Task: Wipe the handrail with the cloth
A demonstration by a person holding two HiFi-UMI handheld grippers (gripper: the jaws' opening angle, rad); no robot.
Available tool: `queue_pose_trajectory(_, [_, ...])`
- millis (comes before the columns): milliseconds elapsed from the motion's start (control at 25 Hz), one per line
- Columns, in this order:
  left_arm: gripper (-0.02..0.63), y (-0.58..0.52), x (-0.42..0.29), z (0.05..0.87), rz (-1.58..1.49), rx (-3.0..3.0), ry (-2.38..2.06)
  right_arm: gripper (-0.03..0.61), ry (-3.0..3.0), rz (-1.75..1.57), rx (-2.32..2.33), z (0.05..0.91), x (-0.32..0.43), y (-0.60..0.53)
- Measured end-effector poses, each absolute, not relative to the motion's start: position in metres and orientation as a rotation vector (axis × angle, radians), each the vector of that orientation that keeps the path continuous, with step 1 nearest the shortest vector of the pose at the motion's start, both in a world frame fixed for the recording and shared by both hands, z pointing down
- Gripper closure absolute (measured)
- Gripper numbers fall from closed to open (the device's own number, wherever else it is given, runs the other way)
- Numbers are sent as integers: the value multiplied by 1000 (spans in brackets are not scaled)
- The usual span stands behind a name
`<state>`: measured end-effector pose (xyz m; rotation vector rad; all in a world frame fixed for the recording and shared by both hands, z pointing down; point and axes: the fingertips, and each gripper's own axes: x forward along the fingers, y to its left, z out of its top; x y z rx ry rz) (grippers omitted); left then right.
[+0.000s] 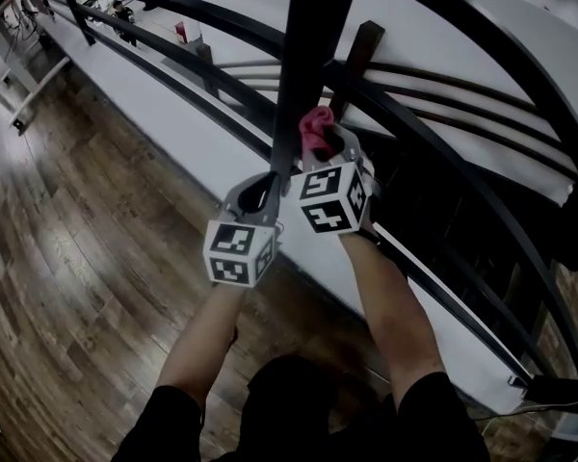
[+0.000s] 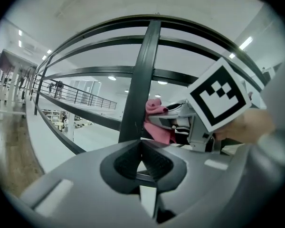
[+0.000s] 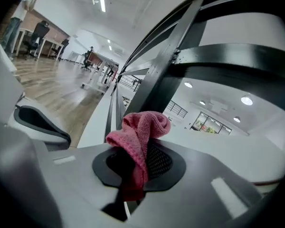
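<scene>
Our right gripper (image 1: 329, 152) is clamped on the pink cloth (image 1: 316, 128). The cloth bunches up out of the jaws and seems to press against the dark upright handrail post (image 1: 313, 56). Our left gripper (image 1: 258, 192) sits just beside the right one at the post's other side, jaws closed together on nothing.

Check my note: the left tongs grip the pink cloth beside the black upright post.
Wrong tongs. The right tongs grip the pink cloth beside the black upright post, as the right gripper view shows; the left tongs are shut on nothing.
</scene>
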<state>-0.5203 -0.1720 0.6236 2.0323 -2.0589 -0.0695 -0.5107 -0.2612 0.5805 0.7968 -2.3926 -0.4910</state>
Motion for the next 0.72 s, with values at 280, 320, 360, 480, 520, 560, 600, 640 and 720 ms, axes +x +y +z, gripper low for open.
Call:
queue_pose_trajectory(280, [615, -171, -540, 632, -109, 1969, -2143, 532, -2339, -545, 783, 584, -510, -261])
queue_pose_trajectory(320, [615, -172, -540, 630, -123, 1967, -2149, 532, -2338, -539, 774, 584, -510, -261])
queue_pose_trajectory(360, [615, -172, -539, 627, -134, 1971, -2163, 532, -2341, -525, 767, 584, -509, -263])
queue_pose_trajectory(480, [615, -171, -537, 623, -155, 1971, -2194, 532, -2354, -479, 747, 584, -505, -264])
queue_pose_trajectory(520, [615, -171, -537, 624, -158, 1965, -2195, 532, -2356, -469, 741, 585, -505, -265])
queue_pose_trajectory(560, [615, -171, -536, 626, -157, 1958, -2194, 532, -2358, -463, 737, 585, -505, -265])
queue_pose_trajectory(600, [615, -172, -536, 628, -153, 1953, -2193, 532, -2357, -463, 735, 584, -505, -266])
queue_pose_trajectory(640, [615, -173, -534, 631, -148, 1949, -2189, 532, -2354, -468, 732, 584, -506, -267])
queue_pose_trajectory(720, [615, -173, -529, 635, -135, 1945, -2181, 532, -2347, -480, 723, 584, -505, -267])
